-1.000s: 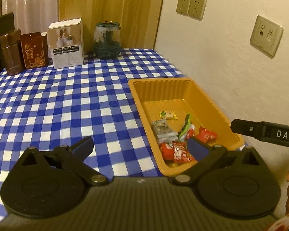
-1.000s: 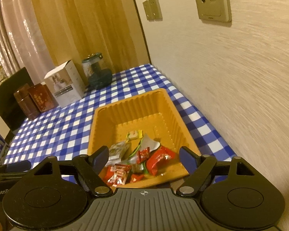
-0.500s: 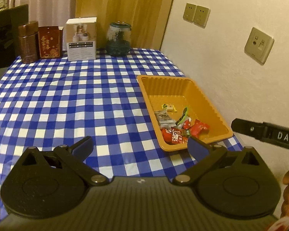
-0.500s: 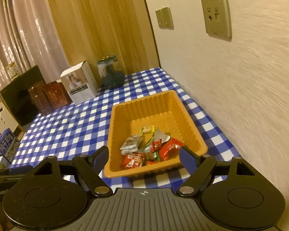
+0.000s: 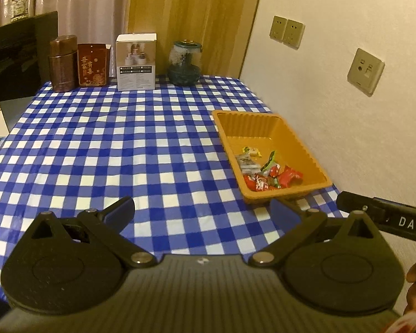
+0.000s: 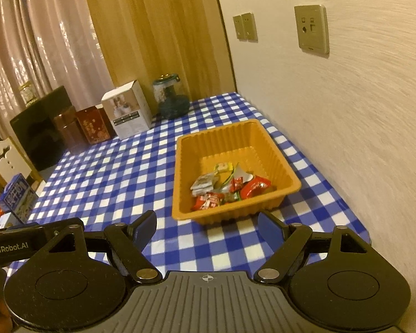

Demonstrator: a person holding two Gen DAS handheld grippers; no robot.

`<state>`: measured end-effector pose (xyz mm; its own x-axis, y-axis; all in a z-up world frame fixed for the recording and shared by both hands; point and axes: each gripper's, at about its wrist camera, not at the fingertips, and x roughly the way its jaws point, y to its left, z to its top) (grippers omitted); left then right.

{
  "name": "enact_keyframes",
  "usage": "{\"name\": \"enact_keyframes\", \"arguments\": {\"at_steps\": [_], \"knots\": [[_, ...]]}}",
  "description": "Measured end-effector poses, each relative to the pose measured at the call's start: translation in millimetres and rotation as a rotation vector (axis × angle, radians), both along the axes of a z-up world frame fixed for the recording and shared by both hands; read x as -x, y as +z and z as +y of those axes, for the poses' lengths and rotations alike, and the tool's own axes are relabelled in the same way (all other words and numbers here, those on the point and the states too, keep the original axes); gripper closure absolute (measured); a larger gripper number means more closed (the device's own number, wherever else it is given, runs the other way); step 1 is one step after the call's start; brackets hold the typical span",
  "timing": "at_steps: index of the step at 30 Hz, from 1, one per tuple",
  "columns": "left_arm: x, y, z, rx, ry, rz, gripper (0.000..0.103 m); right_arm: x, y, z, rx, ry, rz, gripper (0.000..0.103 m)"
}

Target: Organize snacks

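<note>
Left wrist view: the left tongs stand wide open and empty above the blue-checked tabletop. Just beyond the right finger sits the orange tray, close to the wall, with the wrapped snacks heaped at its near end. Along the tabletop's far edge stand a brown tin, a red box, a white carton and a glass jar. Right wrist view: the right tongs are likewise open, holding nothing, short of the tray's near wall.
</note>
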<state>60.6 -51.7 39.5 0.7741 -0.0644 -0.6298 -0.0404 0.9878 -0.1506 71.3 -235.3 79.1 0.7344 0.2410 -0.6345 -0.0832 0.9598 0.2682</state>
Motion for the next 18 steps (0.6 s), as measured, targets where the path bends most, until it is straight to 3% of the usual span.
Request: {"name": "enact_keyframes", "arguments": {"at_steps": [18], "knots": [[67,9,17,-0.008,0.009,0.010,0.000,63,24,29,0.069,0.051,-0.005,0.023]]}}
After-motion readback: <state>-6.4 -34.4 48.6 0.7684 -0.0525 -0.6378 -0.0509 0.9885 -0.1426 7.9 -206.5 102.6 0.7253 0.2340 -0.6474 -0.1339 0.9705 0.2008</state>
